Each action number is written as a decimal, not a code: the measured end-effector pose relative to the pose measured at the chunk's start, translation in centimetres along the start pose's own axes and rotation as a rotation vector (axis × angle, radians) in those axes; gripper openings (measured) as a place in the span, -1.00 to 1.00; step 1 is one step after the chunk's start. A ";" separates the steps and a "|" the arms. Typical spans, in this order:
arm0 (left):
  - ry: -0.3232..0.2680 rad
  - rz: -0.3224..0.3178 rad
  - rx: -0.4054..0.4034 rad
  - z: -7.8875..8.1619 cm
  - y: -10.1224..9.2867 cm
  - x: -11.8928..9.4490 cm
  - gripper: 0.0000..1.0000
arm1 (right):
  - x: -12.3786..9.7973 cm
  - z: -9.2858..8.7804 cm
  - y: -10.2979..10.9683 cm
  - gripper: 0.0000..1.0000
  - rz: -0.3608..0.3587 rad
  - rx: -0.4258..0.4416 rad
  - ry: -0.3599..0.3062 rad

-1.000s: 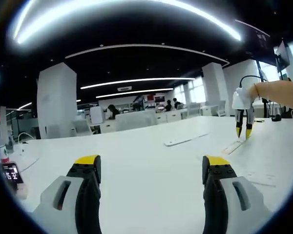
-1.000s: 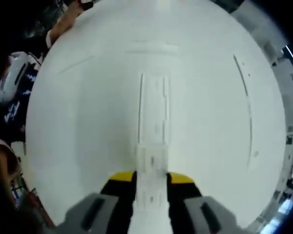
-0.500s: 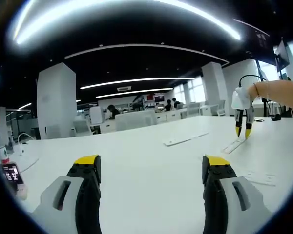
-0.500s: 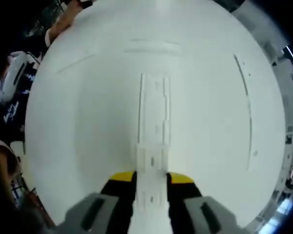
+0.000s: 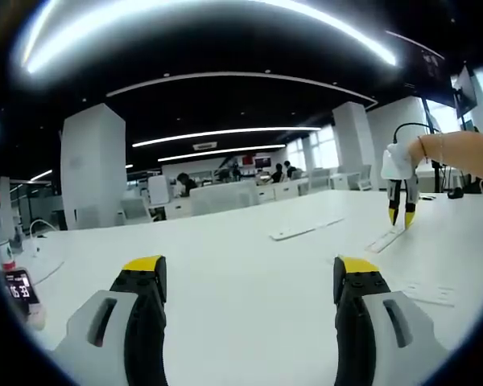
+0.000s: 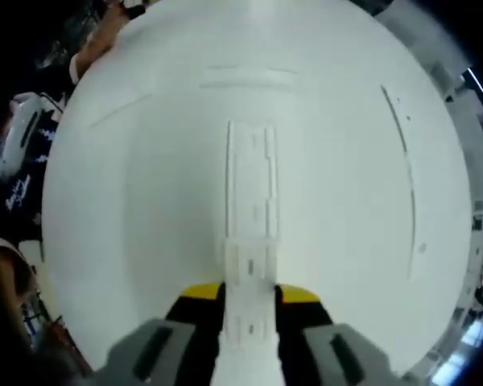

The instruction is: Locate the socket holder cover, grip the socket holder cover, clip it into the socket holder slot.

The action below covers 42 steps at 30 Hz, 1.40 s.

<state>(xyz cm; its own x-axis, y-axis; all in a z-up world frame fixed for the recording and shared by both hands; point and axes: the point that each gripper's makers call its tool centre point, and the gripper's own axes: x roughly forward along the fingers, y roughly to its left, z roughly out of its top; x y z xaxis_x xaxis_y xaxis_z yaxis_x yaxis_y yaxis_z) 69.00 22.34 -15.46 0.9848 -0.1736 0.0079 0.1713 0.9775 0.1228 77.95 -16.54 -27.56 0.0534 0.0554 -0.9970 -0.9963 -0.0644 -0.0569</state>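
My right tongs [image 6: 248, 293] clamp the white cover [image 6: 249, 318] over the long holder [image 6: 251, 189] on the counter [image 6: 129, 201], left tongs [image 5: 245, 277] apart; pressing squarely should seat it.

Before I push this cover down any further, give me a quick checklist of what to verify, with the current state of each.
1. Right gripper shut on the socket holder cover: ok, the yellow tips flank the white strip on both sides.
2. Cover in line with the socket holder: ok, both run along the same axis in the right gripper view.
3. Cover fully clipped into the slot: cannot tell, white on white hides the seam.
4. Left gripper out of the way: ok, open and empty over the table.
5. Spare strip clear of the work: ok, it lies apart on the table.
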 end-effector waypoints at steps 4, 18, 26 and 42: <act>0.001 -0.001 0.001 0.0 0.0 0.0 0.67 | 0.0 0.3 -0.3 -0.46 -0.003 0.020 -0.019; 0.001 0.000 0.003 0.0 -0.1 0.0 0.67 | 0.3 0.4 -0.2 -0.46 0.006 0.004 0.000; 0.002 0.000 0.005 0.0 -0.1 0.0 0.67 | 0.3 0.4 -0.2 -0.46 0.006 -0.003 0.001; 0.010 0.003 0.009 -0.2 -0.1 0.0 0.67 | 0.1 0.4 -0.1 -0.46 0.012 0.018 -0.006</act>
<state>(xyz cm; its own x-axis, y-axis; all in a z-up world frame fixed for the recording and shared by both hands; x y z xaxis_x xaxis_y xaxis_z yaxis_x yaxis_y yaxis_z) 69.01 22.23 -15.67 0.9855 -0.1698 -0.0018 0.1685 0.9768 0.1320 77.99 -16.08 -27.60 0.0411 0.0603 -0.9973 -0.9979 -0.0471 -0.0440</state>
